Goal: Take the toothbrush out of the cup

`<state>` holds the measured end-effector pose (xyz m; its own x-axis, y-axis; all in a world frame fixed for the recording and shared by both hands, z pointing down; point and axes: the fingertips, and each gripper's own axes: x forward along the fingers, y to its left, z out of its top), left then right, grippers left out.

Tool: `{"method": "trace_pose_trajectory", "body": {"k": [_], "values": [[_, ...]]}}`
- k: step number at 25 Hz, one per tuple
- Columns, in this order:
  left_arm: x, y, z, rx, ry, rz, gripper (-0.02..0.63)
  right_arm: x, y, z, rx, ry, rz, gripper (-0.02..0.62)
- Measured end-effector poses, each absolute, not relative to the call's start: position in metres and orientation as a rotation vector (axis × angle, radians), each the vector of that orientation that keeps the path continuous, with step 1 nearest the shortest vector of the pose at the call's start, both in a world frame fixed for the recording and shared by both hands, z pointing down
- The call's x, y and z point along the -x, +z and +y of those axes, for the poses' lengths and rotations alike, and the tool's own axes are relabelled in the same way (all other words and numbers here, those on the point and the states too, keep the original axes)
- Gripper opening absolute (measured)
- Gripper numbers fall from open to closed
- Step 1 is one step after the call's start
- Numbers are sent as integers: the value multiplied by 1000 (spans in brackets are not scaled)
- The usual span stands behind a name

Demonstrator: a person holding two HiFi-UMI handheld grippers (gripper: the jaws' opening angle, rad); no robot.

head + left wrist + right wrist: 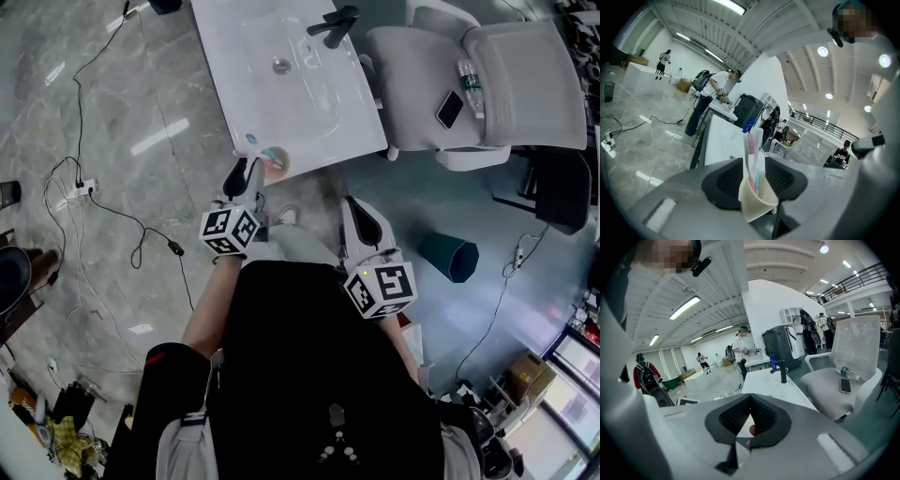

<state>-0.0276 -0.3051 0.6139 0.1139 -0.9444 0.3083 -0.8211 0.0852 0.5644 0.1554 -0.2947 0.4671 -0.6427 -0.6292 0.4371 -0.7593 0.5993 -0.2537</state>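
A cream cup [757, 204] with a pink toothbrush [751, 143] and a teal one [756, 180] stands upright between the jaws of my left gripper [753, 164]. The jaws are spread open, one pad on each side of the cup. In the head view the cup [274, 161] sits at the near corner of the white sink counter [309, 112], with my left gripper [247, 176] reaching up to it. My right gripper [356, 211] hangs below the counter's front edge, off to the right of the cup. Its pads meet at the tips [750, 400] and hold nothing.
A black faucet [333, 26] stands at the counter's far side. A grey chair [506, 84] carrying a phone [450, 109] and a bottle [471, 86] is on the right. A teal bin [448, 255] and cables with a power strip [82, 188] lie on the floor.
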Motion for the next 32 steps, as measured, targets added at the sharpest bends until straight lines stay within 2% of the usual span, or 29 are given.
{"method": "trace_pose_trajectory", "body": {"k": [9, 16, 32], "values": [[30, 616, -317, -1713, -277, -1737, 153, -161, 473, -301, -1127, 623, -2516, 2], [32, 620, -317, -1697, -267, -1753, 97, -165, 478, -301, -1135, 631, -2500, 2], [25, 614, -319, -1812, -225, -1694, 48, -158, 478, -291, -1176, 626, -2470, 2]]}}
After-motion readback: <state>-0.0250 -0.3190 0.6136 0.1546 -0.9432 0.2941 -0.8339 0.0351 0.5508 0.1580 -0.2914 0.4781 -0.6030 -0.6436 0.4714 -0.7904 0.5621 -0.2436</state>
